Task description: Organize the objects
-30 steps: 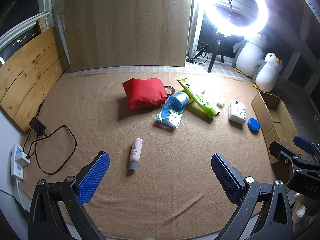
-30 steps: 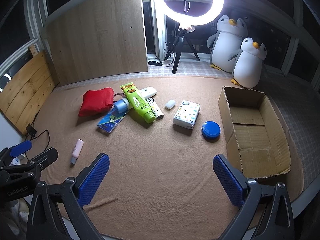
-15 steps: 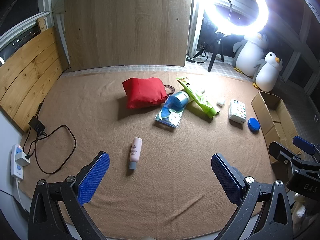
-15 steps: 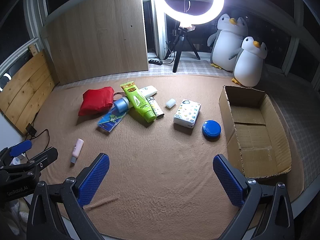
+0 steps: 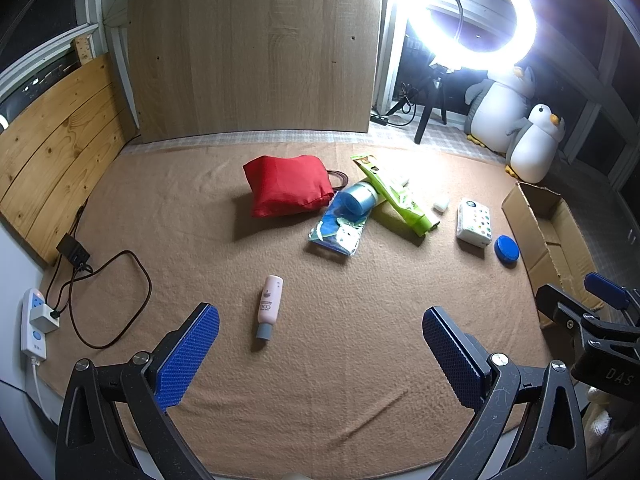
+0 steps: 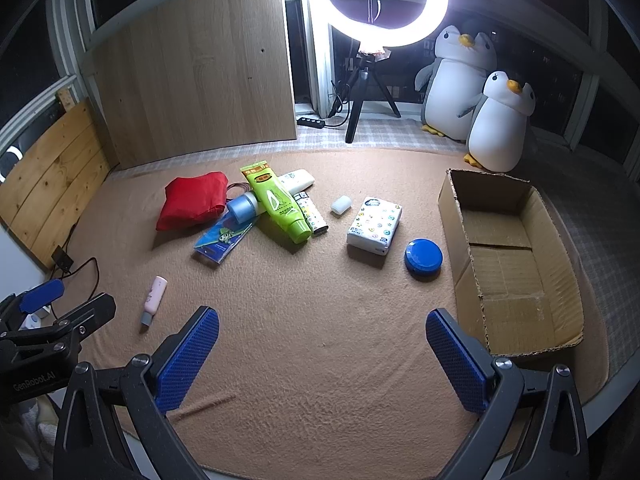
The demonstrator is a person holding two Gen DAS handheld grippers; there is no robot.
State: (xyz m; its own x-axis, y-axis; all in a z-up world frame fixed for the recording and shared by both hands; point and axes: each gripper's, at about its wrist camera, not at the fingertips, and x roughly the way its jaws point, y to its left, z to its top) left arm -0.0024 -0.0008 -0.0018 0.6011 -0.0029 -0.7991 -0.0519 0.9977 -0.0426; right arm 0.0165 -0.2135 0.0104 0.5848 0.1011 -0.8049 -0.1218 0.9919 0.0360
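Loose items lie on a brown blanket (image 6: 320, 312): a red pouch (image 6: 192, 200), a blue cylinder (image 6: 242, 207), a green tube (image 6: 278, 206), a flat blue packet (image 6: 222, 238), a white tissue pack (image 6: 375, 225), a blue round tin (image 6: 423, 258) and a small pink bottle (image 5: 270, 305). An open cardboard box (image 6: 512, 260) sits at the right. My left gripper (image 5: 320, 356) hovers open just short of the pink bottle. My right gripper (image 6: 322, 354) is open above bare blanket, left of the box. Both hold nothing.
A ring light on a tripod (image 6: 372, 64) and two plush penguins (image 6: 476, 96) stand at the back. A power strip (image 5: 36, 324) with black cables (image 5: 112, 292) lies at the left edge. Wooden boards (image 5: 256, 52) line the back and left.
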